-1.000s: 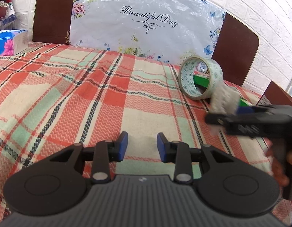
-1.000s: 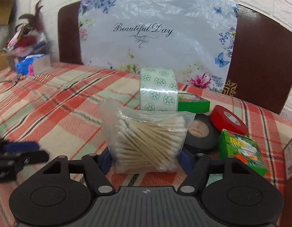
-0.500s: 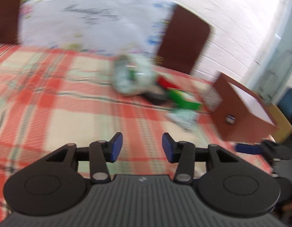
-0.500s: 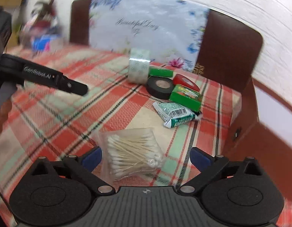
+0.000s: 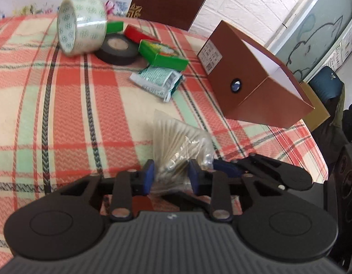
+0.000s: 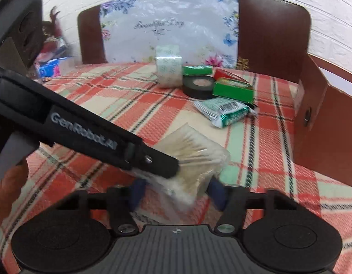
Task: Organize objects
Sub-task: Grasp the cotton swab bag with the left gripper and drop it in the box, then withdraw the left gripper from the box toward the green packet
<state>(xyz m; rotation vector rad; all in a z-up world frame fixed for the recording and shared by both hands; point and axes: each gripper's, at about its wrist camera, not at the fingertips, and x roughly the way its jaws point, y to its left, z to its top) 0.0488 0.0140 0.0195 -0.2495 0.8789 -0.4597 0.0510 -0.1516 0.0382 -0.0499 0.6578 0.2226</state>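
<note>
Cotton swabs in your fingers' grip

Your clear bag of cotton swabs (image 5: 176, 146) sits pinched at its near end, fanning toward the open brown box (image 5: 251, 84), with tapes and green packets grouped beyond on the bench.

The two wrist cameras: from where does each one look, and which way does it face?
Left wrist: on the left gripper, facing down over the plaid table toward the brown box; its pads pinch the bag of cotton swabs.
Right wrist: on the right gripper, facing the chairs; the left gripper crosses in, a hand shows.
Shared: swab bag, clear tape roll, black tape roll.
</note>
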